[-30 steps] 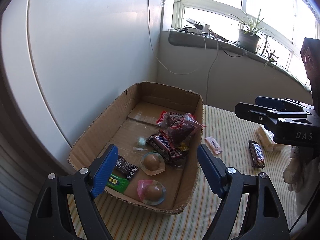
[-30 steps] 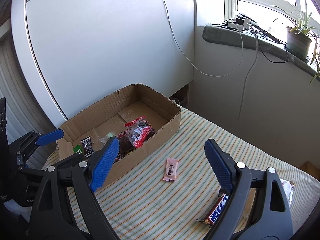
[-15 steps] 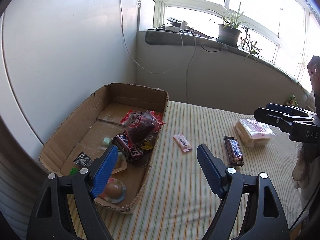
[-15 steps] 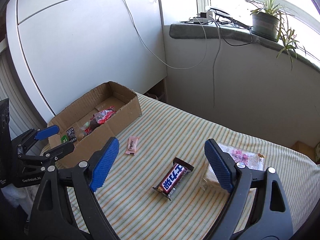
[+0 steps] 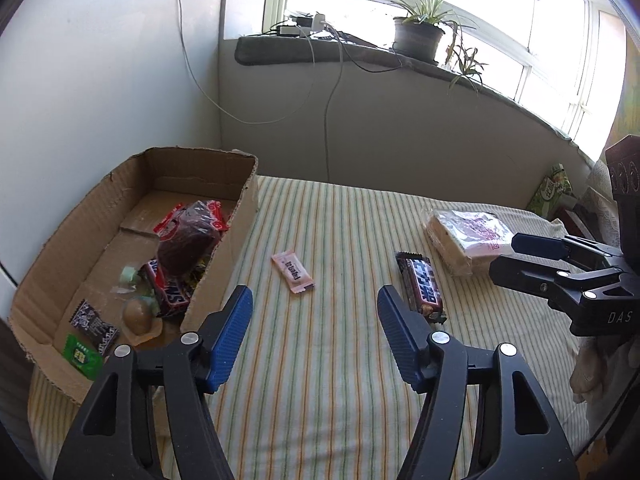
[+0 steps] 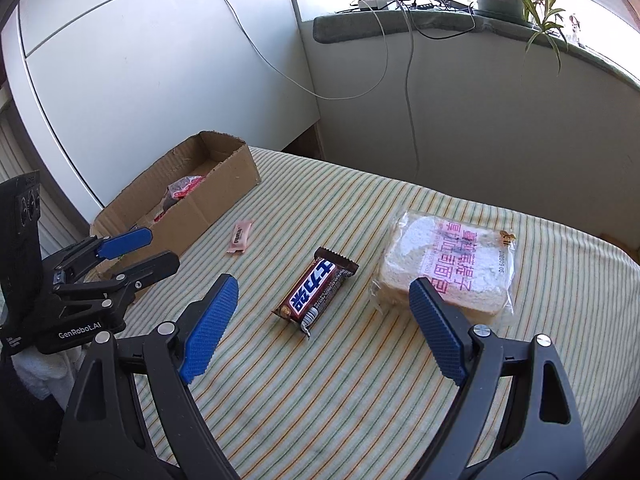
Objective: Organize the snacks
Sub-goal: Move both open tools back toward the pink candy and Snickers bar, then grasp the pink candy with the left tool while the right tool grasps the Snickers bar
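A cardboard box (image 5: 240, 216) (image 6: 224, 196) at the left holds several snacks, among them a red bag (image 5: 188, 236) and a Snickers bar (image 5: 168, 292). On the striped cloth lie a small pink packet (image 5: 292, 272) (image 6: 239, 236), a brown Snickers bar (image 5: 422, 286) (image 6: 316, 288) and a wrapped bread pack (image 5: 468, 236) (image 6: 448, 264). My left gripper (image 5: 314, 328) (image 6: 132, 250) is open and empty, just short of the pink packet. My right gripper (image 6: 320, 320) (image 5: 516, 256) is open and empty, just short of the Snickers bar and bread.
A white wall panel (image 6: 160, 80) stands behind the box. A windowsill with a potted plant (image 5: 418, 32) and cables runs along the back. A green packet (image 5: 552, 192) lies at the far right edge of the cloth.
Both grippers have swung right, away from the box. The left now faces the pink packet instead of the box. The right now faces the Snickers bar and the bread. Both stay open.
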{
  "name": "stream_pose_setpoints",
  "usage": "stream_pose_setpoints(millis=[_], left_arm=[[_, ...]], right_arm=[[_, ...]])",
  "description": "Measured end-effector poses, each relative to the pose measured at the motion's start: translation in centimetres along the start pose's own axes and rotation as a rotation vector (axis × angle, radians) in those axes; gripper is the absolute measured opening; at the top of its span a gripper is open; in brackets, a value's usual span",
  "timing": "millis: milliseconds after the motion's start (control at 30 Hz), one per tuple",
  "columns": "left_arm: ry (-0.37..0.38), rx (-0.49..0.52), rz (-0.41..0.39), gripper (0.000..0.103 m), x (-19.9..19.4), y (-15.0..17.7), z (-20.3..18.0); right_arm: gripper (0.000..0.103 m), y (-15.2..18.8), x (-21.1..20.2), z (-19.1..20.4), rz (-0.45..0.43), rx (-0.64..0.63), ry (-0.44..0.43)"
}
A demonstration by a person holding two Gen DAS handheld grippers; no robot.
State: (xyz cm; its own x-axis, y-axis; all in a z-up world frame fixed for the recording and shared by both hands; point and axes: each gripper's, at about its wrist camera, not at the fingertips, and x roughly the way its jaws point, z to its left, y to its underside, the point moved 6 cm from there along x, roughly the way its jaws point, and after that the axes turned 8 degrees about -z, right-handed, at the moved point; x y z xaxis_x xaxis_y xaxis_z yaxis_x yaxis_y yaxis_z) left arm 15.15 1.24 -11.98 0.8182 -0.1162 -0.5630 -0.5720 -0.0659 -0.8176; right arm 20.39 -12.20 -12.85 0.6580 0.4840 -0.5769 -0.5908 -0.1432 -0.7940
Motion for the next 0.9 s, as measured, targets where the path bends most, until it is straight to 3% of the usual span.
stream_pose_setpoints(millis=[133,200,300,467,533,900], left_arm=[[0.025,0.003,0.033,0.049,1.4,0.4,-0.7],[0.031,0.002,0.048,0.042,2.2,0.5,-0.8],[0.028,-0.004,0.067,0.041,3.3,0.6,-0.9],[0.007,0.003,0.092,0.041,5.2,0.7,-1.1],[-0.002,0.002,0.102,0.041,5.8,0.8,-1.0],[-0.036,-0.012,0.127,0.041,8.3,0.0,-0.7]], right_arm=[[0.089,0.8,1.3,0.1,0.031,0.036,-0.040],[0.083,1.1,2.2,0.3,0.046,0.043,-0.050],[0.073,1.5,3.8,0.4,0.076,0.053,-0.062],[0.066,2.1,5.9,0.2,0.108,0.072,-0.074],[0.057,2.2,6.5,0.1,0.118,0.073,-0.075],[0.051,2.2,6.7,0.6,0.110,0.111,-0.094]])
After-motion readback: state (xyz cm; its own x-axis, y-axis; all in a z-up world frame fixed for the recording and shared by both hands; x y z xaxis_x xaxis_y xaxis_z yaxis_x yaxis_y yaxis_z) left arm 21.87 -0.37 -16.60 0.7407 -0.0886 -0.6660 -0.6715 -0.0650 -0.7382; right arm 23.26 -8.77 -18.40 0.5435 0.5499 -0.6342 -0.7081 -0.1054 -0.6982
